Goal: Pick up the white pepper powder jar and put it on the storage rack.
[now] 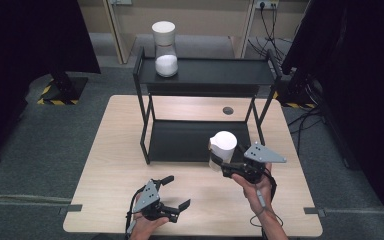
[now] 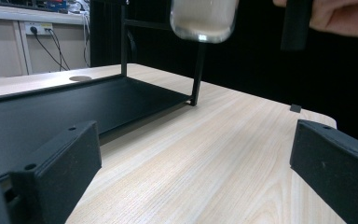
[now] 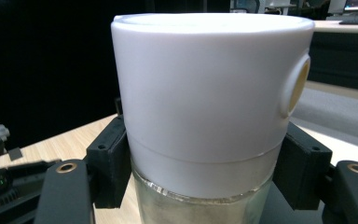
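the left gripper (image 1: 172,192) sits low over the near left part of the wooden table (image 1: 110,165), its jaws spread wide with nothing between them; in the left gripper view bare wood lies between the two black jaws, and the lower tray of the black two-tier shelf (image 2: 51,107) runs off to one side.

further along, the shelf (image 1: 205,75) stands at the back middle of the table. on the left end of its top tier is a glass jar with a white lid (image 1: 165,50), white powder filling its lower part. that one looks already stored.

to the right, the right gripper (image 1: 219,161) is clamped on a second white-lidded jar (image 1: 222,149), holding it in the air just in front of the shelf's lower tray, clear of the table. in the right gripper view the pads press on either side of the jar's (image 3: 209,116) neck, just where the white lid meets the glass. in the left gripper view the jar's (image 2: 204,21) glass bottom hangs above the tabletop.

as a judgement, the work is roughly half done: one jar is on the top tier, the second is gripped and off the table but not yet over the shelf. what seems left is carrying it up to the top tier, setting it down beside the first and letting go.
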A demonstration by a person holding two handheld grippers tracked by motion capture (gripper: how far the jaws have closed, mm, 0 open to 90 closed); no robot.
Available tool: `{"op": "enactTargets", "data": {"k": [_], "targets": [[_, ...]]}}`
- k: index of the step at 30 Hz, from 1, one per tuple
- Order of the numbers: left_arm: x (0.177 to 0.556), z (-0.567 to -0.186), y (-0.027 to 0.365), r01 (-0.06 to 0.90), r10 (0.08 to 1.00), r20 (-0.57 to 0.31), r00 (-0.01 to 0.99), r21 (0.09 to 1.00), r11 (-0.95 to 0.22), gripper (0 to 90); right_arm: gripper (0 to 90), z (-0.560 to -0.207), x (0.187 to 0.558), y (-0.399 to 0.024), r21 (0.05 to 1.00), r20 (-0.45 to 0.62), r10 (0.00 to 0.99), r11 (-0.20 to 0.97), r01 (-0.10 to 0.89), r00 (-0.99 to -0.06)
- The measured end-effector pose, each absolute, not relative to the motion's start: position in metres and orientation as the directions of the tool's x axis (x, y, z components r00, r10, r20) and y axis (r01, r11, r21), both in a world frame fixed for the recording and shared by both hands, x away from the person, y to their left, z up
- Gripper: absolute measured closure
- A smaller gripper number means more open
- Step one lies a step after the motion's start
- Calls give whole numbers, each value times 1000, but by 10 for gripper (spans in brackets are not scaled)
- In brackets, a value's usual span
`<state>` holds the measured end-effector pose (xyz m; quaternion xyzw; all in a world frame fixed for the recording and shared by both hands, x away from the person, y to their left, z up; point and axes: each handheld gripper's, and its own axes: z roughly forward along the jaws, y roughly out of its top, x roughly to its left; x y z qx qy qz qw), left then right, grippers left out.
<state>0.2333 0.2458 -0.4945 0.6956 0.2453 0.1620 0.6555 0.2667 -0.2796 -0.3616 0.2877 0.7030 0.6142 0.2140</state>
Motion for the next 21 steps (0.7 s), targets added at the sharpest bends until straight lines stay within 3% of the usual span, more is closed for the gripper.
{"op": "enactTargets", "data": {"k": [21], "targets": [[233,-495,247,136,557,-103,824,991,-17,10,309,-276,291,-266,988,10,620,113,102,-784]]}}
